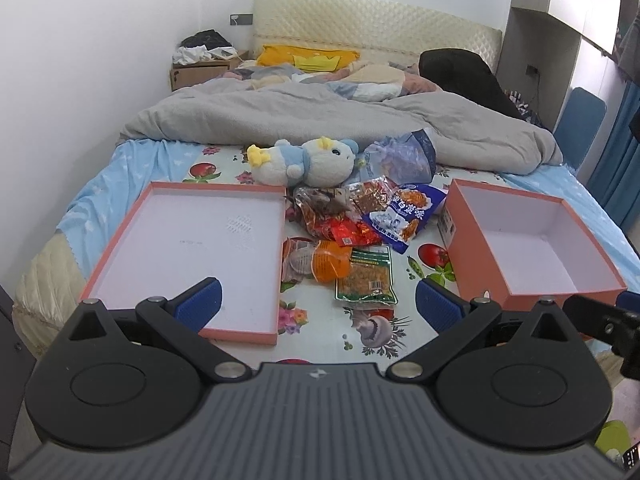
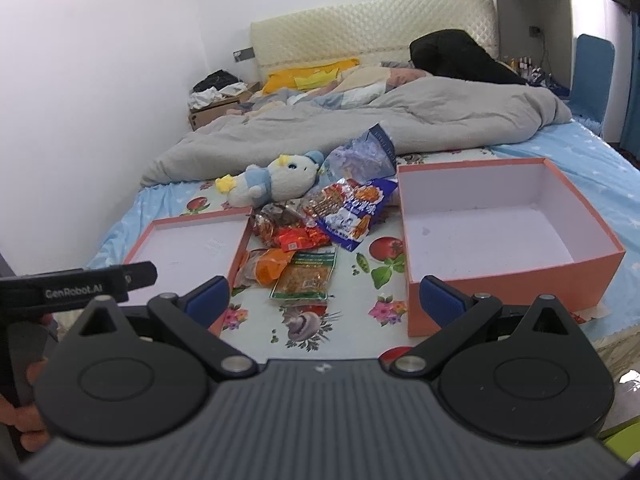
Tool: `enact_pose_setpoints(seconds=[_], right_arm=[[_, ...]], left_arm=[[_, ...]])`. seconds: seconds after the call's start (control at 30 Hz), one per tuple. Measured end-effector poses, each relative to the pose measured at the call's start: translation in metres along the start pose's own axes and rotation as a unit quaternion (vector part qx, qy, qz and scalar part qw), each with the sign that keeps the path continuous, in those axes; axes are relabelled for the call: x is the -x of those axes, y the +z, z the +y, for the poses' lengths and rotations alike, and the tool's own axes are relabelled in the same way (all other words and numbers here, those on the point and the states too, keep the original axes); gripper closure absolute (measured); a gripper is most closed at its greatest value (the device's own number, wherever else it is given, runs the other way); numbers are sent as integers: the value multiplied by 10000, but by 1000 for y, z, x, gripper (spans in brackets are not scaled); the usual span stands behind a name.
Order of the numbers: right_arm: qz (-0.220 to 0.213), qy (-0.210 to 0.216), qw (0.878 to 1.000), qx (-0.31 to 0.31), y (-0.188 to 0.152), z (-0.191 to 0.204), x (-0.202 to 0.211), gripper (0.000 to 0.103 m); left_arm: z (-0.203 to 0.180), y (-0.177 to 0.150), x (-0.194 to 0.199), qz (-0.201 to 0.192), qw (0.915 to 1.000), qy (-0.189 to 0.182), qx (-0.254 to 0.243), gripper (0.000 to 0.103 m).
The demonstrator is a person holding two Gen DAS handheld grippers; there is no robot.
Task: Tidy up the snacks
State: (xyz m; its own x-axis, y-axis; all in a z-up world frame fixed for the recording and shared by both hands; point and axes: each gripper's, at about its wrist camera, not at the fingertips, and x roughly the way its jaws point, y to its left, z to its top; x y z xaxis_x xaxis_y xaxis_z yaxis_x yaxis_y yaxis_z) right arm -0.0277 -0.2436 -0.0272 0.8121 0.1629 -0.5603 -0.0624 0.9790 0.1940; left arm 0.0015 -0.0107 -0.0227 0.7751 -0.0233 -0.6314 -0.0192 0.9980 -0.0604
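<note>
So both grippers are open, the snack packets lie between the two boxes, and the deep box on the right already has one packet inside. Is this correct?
Not quite: the deep box is empty, as the right wrist view shows. The rest holds: the left gripper and right gripper are open, and the snack packets lie between it and the shallow box.

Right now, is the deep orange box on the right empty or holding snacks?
Empty. The deep orange box shows only its bare white floor and walls; the snack packets lie piled on the bed beside it.

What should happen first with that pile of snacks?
Probably the right gripper, open and empty, reaches for the green-labelled packet: it lies nearest, at the pile's front edge, and the deep box beside it holds nothing.
</note>
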Motion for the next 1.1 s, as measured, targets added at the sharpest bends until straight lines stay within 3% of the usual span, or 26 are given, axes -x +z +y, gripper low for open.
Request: enact_pose_setpoints(seconds=[0.67, 1.1], right_arm=[[246, 70, 9994, -220, -7, -7, -17, 3], [503, 137, 9985, -181, -10, -16, -69, 3]], left_arm=[[0, -6, -24, 297, 9994, -192, -41, 0], [4, -3, -103, 786, 9958, -464, -41, 0]])
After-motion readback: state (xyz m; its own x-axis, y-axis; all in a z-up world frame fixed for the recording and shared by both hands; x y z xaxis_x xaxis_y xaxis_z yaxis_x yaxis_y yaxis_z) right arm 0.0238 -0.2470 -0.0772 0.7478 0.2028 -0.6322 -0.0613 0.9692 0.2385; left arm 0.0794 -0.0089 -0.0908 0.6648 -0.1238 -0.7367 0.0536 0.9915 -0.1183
